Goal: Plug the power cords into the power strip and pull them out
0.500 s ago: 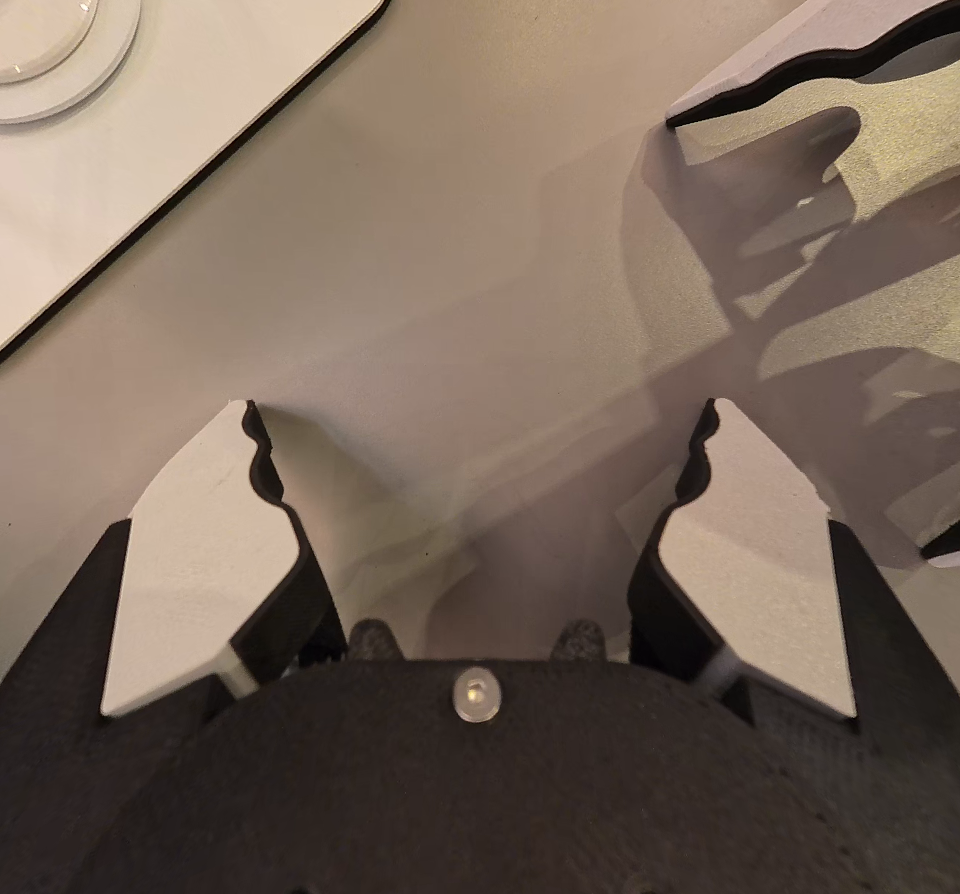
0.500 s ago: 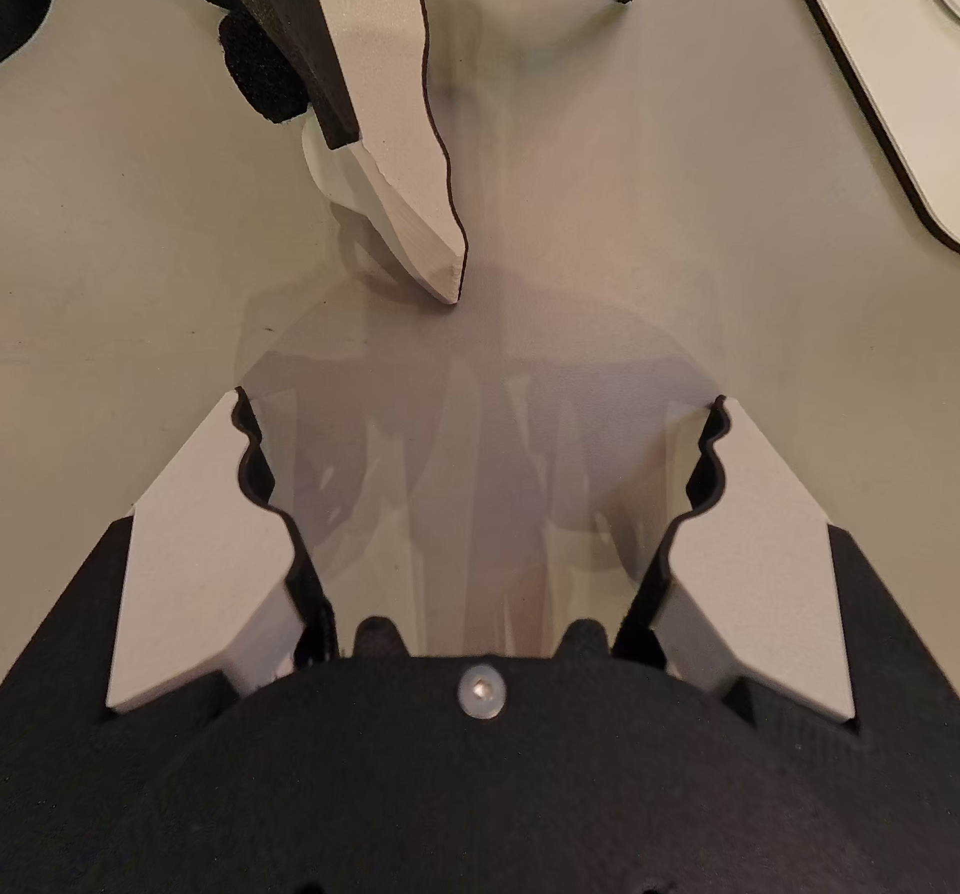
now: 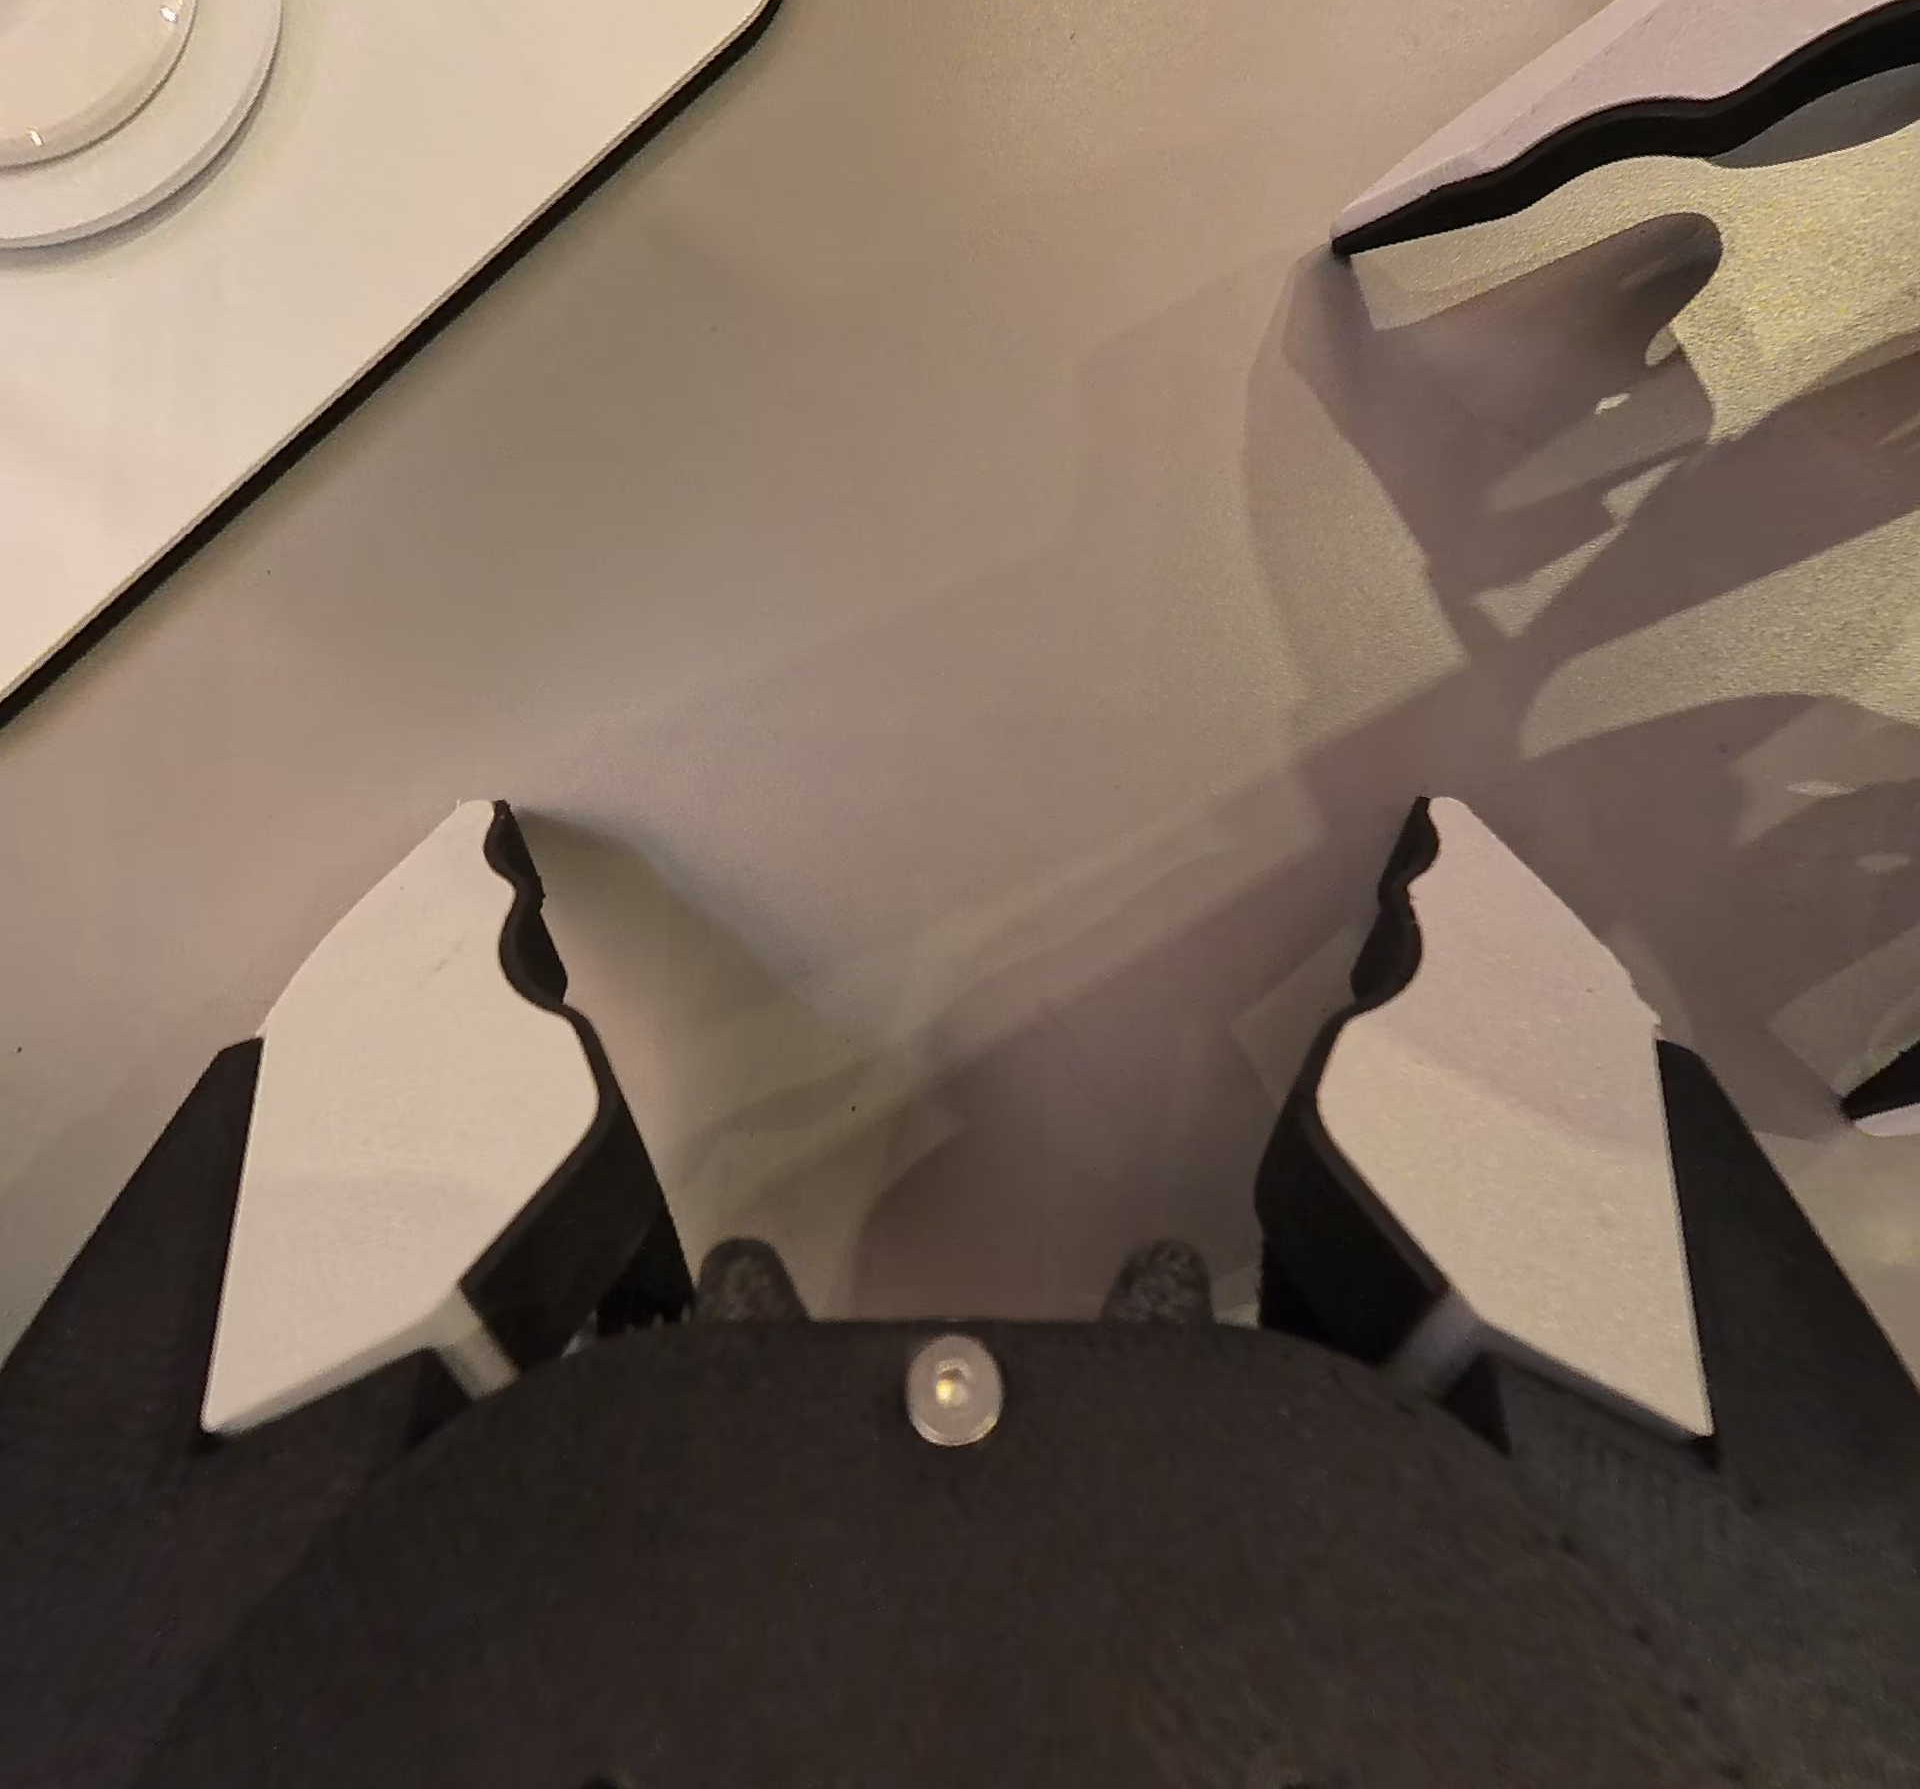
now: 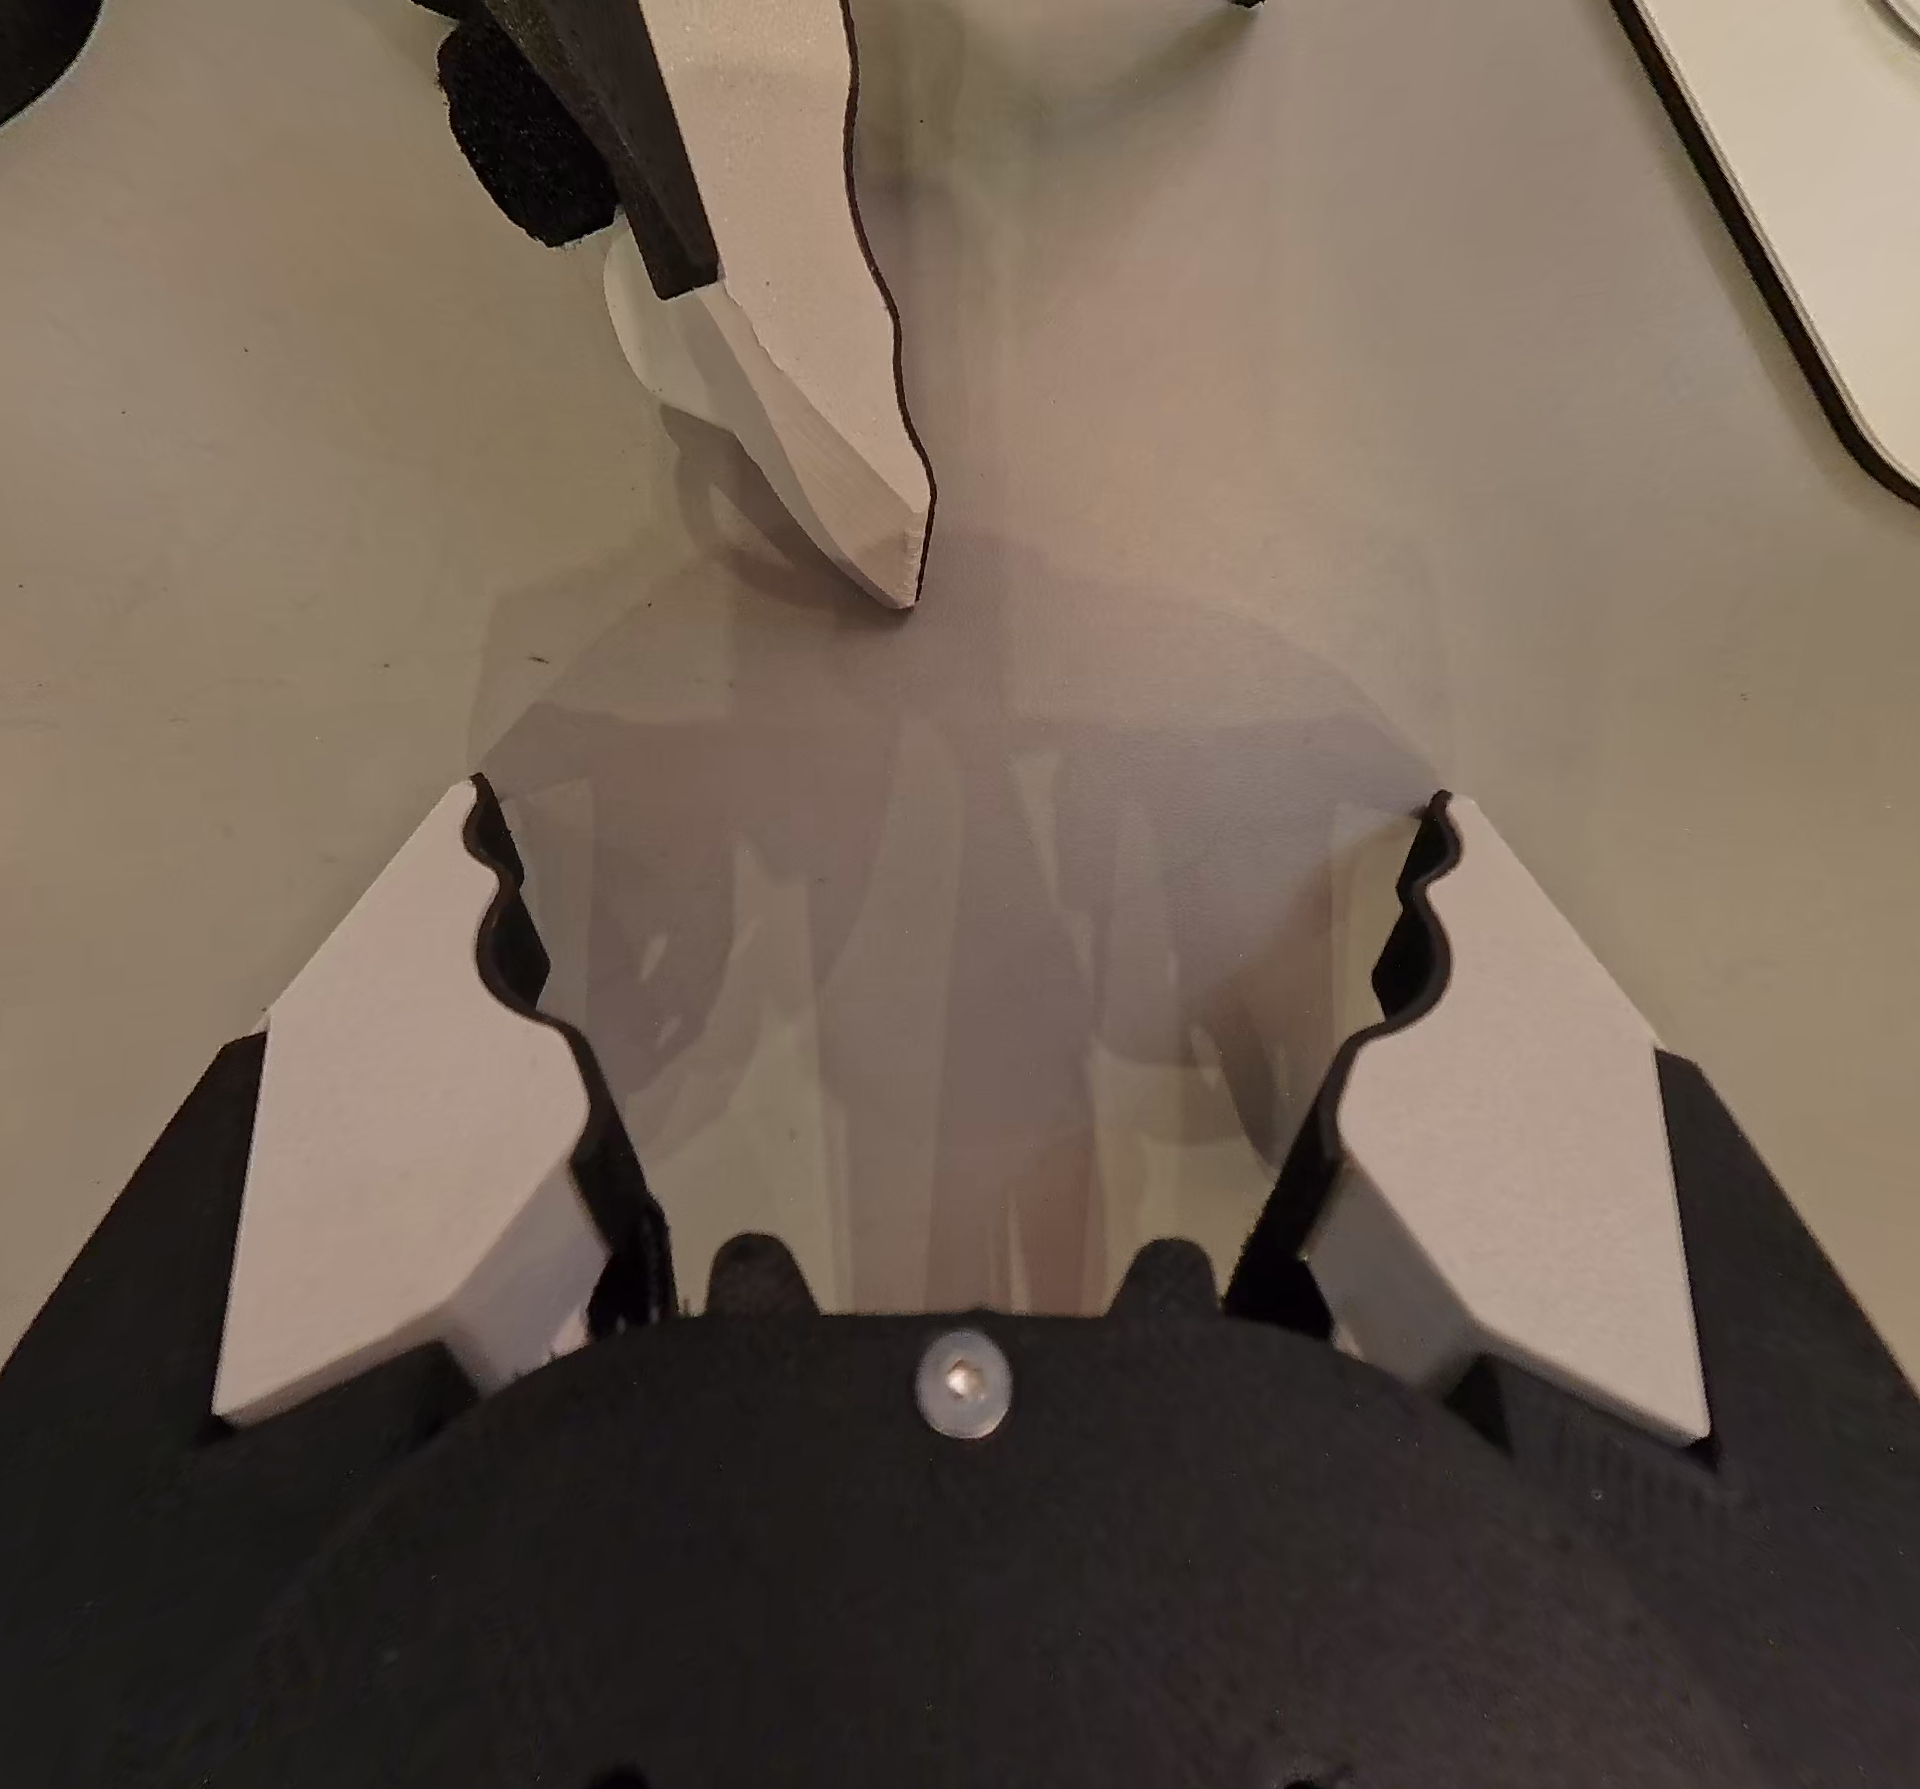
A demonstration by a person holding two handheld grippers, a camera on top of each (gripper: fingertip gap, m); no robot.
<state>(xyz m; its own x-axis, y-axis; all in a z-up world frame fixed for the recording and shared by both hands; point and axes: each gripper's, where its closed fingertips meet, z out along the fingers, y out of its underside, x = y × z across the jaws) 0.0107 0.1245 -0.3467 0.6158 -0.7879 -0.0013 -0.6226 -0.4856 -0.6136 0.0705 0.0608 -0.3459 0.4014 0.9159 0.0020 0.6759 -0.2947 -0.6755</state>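
No power strip or power cord shows in either view. My left gripper (image 3: 961, 809) is open and empty, close above the bare beige table (image 3: 935, 440). My right gripper (image 4: 956, 789) is open and empty too, close above the same table (image 4: 1299, 389). In the left wrist view the right gripper's white fingers (image 3: 1662, 66) reach in from the upper right. In the right wrist view the left gripper's white fingers (image 4: 790, 285) reach down from the top, tips near the table.
A white board with a dark edge (image 3: 436, 201) lies at the upper left of the left wrist view, with a white round disc and a clear dome (image 3: 94, 46) on it. The same board (image 4: 1766, 129) shows at the upper right of the right wrist view.
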